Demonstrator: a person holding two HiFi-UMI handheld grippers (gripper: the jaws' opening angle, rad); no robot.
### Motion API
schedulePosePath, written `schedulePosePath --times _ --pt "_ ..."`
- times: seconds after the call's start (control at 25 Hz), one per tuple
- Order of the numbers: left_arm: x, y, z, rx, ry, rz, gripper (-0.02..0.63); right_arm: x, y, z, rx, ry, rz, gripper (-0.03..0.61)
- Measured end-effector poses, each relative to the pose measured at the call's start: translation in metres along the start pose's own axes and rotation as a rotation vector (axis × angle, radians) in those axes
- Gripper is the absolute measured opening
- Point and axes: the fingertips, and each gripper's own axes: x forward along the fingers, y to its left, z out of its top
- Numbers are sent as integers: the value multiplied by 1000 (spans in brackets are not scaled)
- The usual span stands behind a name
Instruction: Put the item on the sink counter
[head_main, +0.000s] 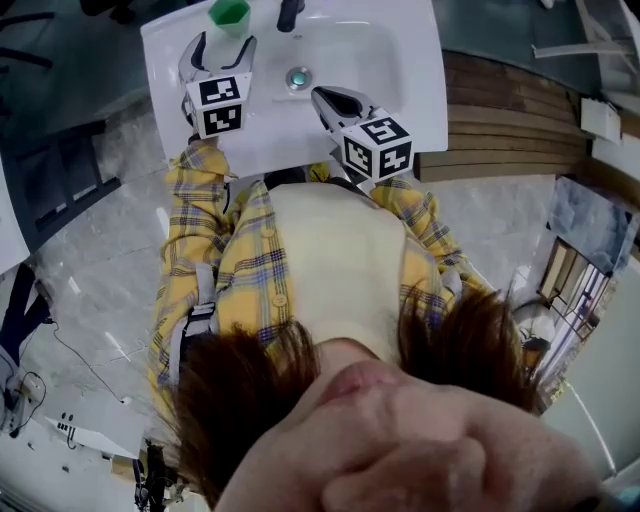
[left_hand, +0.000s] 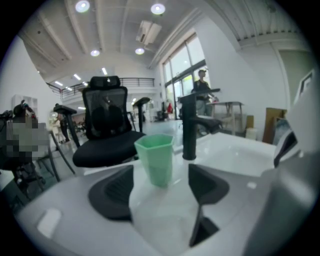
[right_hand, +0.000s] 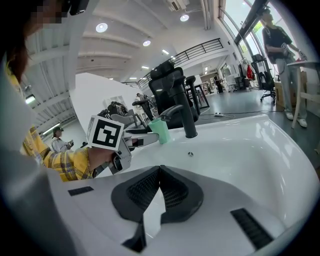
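A light green cup (head_main: 229, 12) stands upright on the white sink counter (head_main: 170, 40), left of the black faucet (head_main: 290, 12). My left gripper (head_main: 222, 45) is open just short of the cup. In the left gripper view the cup (left_hand: 156, 159) rises just beyond the two black pads (left_hand: 112, 192), free of both, and my left gripper (left_hand: 159, 192) holds nothing. My right gripper (head_main: 324, 98) hovers over the basin, shut and empty. In the right gripper view its jaws (right_hand: 160, 186) meet, with the cup (right_hand: 159, 131) and left gripper (right_hand: 125, 142) farther off.
The basin has a round drain (head_main: 297, 77) at its middle. The faucet (left_hand: 189, 127) stands right of the cup. A black office chair (left_hand: 107, 135) is behind the sink. The person's yellow plaid sleeves (head_main: 200, 230) reach from below. A wooden ledge (head_main: 510, 130) lies to the right.
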Motion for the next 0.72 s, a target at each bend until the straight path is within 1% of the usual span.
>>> schedulePosePath --times 0.44,0.72 --pt "-26 -7 -10 -46 28 -33 327 -7 5 3 -13 -29 11 14" --pt "-47 -25 -11 -59 34 -70 280 -13 5 5 -20 -50 11 14"
